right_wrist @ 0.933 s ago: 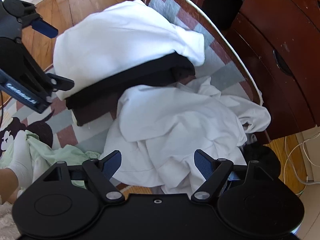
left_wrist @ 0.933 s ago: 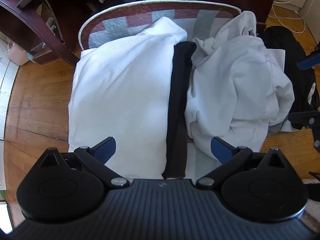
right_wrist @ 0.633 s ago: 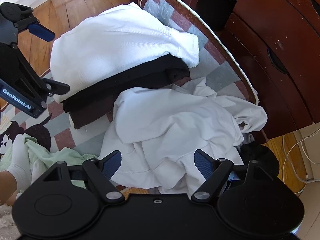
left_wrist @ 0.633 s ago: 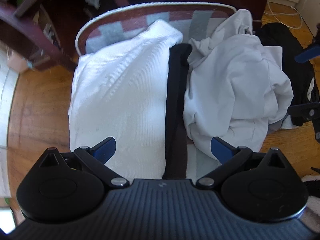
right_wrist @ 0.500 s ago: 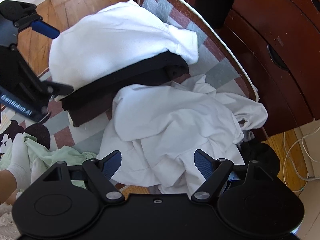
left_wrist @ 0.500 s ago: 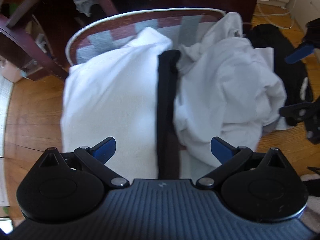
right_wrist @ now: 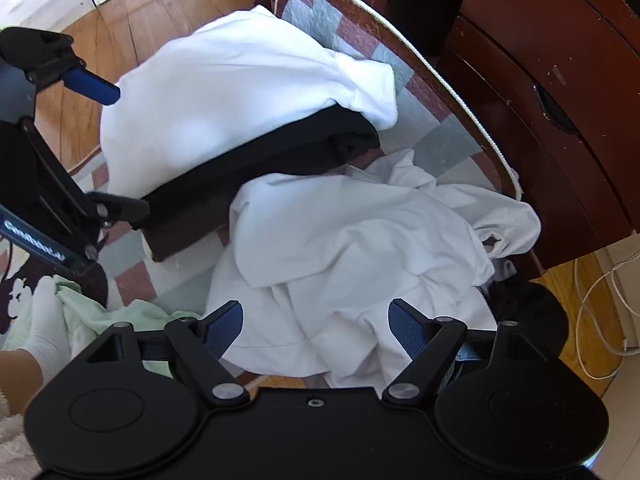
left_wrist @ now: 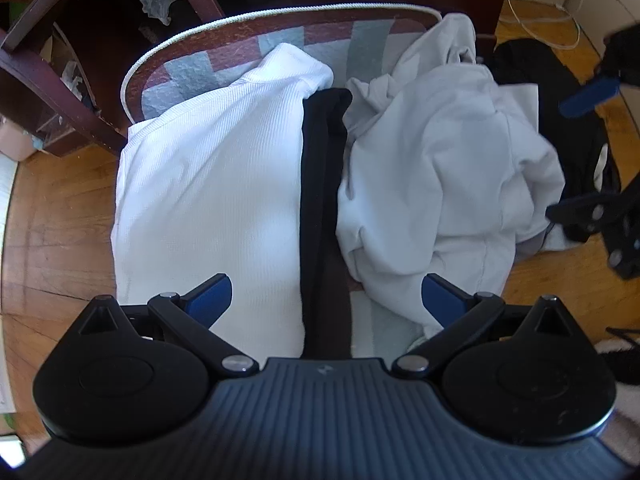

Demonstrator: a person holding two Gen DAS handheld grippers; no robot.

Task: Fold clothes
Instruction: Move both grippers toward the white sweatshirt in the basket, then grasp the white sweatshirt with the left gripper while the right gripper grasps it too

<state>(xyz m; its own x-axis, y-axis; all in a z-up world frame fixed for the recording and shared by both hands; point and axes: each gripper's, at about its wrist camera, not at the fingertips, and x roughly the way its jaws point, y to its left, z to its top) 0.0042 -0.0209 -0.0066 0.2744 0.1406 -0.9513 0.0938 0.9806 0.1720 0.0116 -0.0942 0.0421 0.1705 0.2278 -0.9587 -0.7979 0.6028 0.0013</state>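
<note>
The left tongs (left_wrist: 326, 300) hover with both blue fingers spread wide and nothing between them, low over the near edge of the clothes. The right tongs (right_wrist: 316, 322) are likewise spread open and empty, poised above the crumpled white garment (right_wrist: 360, 256).

That crumpled white garment lies in a loose heap on the checked rug (right_wrist: 432, 120); in the left wrist view it fills the 2 o'clock part of the picture (left_wrist: 440, 168). Just beside it, toward 9 o'clock in that view, sits a folded stack: a white ribbed garment (left_wrist: 208, 200) on top of a folded black garment (left_wrist: 322, 184), whose dark edge shows as a strip between the two white pieces. From the right wrist view the stack sits at 11 o'clock, the white piece (right_wrist: 240, 92) draped over the black one (right_wrist: 256, 172), and the heap touches the stack's side.

At 3 o'clock in the left view a black garment (left_wrist: 560, 80) lies on the wooden floor (left_wrist: 60, 208) beyond the heap. At 8 o'clock in the right view a pale green cloth (right_wrist: 104, 312) lies beside a foot in a white sock (right_wrist: 44, 328). Dark wooden furniture (right_wrist: 560, 60) stands along the rug's far edge, and white cables (right_wrist: 600, 300) trail on the floor at 4 o'clock.
</note>
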